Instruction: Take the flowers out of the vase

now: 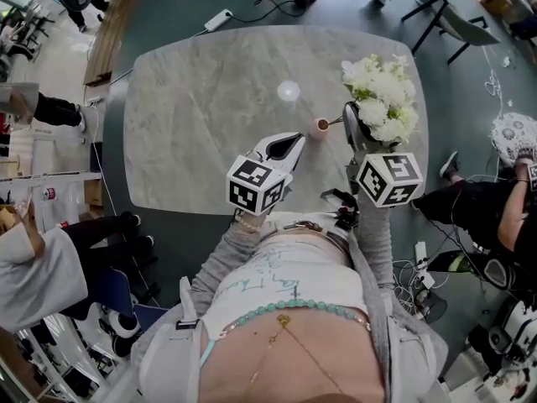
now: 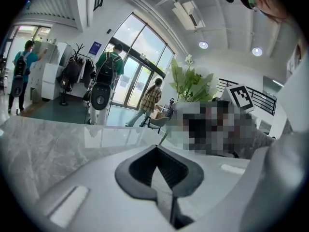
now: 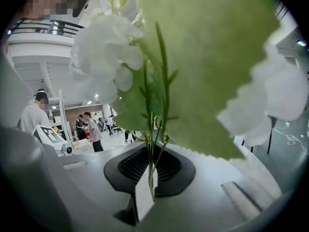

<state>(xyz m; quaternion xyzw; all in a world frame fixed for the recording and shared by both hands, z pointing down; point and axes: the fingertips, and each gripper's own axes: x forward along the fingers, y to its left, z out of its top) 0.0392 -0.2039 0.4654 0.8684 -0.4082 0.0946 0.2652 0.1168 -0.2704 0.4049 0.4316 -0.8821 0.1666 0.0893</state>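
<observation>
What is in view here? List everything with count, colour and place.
table: one, grey marble, middle of the head view
vase: one, pinkish, on the table, right half
flowers: one bunch, white with green leaves, held right of the vase
power strip: one, white, floor beyond the table
bystanders: several, round the table
left tongs: one, white, shut, empty, over the table
right tongs: one, white, shut on the flowers' stems
marker cubes: two, black-and-white, one per tongs

Grey sleeves (image 1: 220, 259), turquoise bead necklace (image 1: 289, 308); white left gripper (image 1: 294, 141) and right gripper (image 1: 350, 116), each with a black-and-white marker cube (image 1: 254, 185) behind.
</observation>
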